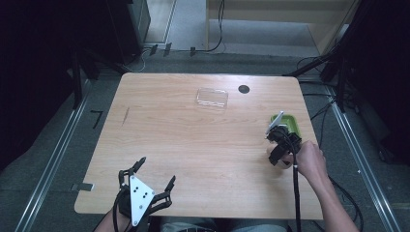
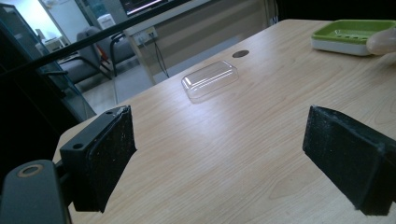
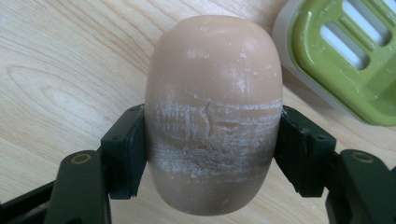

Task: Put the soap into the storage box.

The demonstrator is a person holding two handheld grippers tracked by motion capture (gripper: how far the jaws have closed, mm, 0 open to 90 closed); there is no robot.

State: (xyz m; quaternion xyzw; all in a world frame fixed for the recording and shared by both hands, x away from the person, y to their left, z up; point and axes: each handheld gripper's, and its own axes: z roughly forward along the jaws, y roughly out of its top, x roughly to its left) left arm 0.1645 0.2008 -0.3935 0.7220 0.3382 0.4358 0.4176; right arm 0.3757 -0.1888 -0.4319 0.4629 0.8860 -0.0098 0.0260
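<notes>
A tan oval bar of soap (image 3: pixel 214 112) sits clamped between the jaws of my right gripper (image 3: pixel 212 140), held just above the wooden table. Right beside it lies a green soap dish (image 3: pixel 348 56) with slotted holes, at the table's right edge (image 1: pixel 285 121). From above, my right gripper (image 1: pixel 279 145) hovers at the dish's near side. My left gripper (image 1: pixel 145 186) rests near the front left edge of the table, jaws wide apart with nothing between them (image 2: pixel 224 158). A clear plastic lid (image 1: pixel 212 97) lies at the far middle (image 2: pixel 210 79).
The wooden table (image 1: pixel 193 145) has a dark round hole (image 1: pixel 243 89) near its far edge. Cables trail on the floor to the right. A metal rail (image 1: pixel 53 159) runs along the floor on the left.
</notes>
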